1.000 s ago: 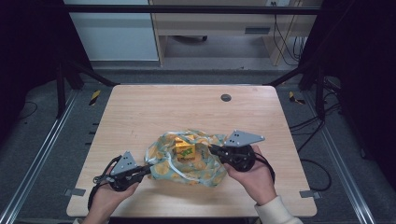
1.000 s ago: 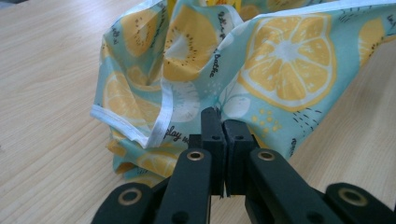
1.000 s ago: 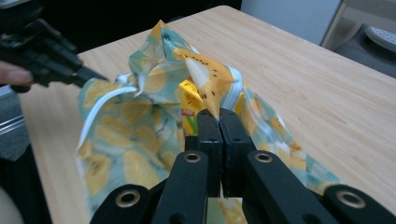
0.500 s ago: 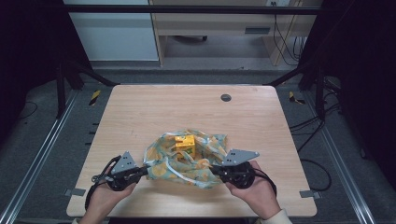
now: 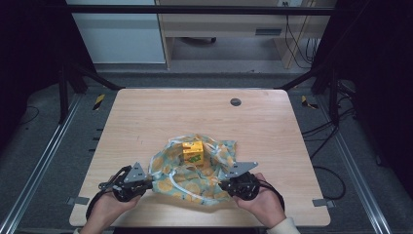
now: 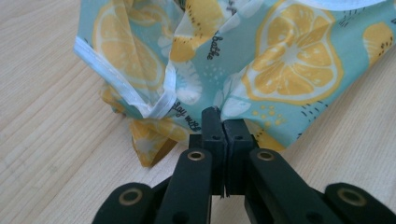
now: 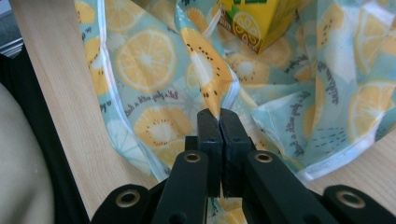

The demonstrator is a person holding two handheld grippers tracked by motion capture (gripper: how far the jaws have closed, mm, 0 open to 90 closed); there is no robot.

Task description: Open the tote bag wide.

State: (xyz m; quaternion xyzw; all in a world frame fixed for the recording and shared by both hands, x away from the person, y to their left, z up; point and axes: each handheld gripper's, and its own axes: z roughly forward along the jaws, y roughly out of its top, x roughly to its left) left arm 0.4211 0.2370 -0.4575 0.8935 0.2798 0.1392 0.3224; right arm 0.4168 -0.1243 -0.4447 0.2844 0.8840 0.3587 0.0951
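left gripper [image 5: 146,181]: clamped on lemon-print cloth [image 5: 195,170] edge, lower left | right gripper [image 5: 225,185]: clamped on cloth fold, lower right | cloth: lower centre of table [image 5: 146,122] | yellow carton [image 5: 192,152]: on cloth

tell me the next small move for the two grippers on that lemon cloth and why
Probably draw both grippers apart and toward the near edge to flatten the lemon cloth. The left gripper and right gripper are each shut on a fold of it, it lies crumpled, and the yellow box sits on it.
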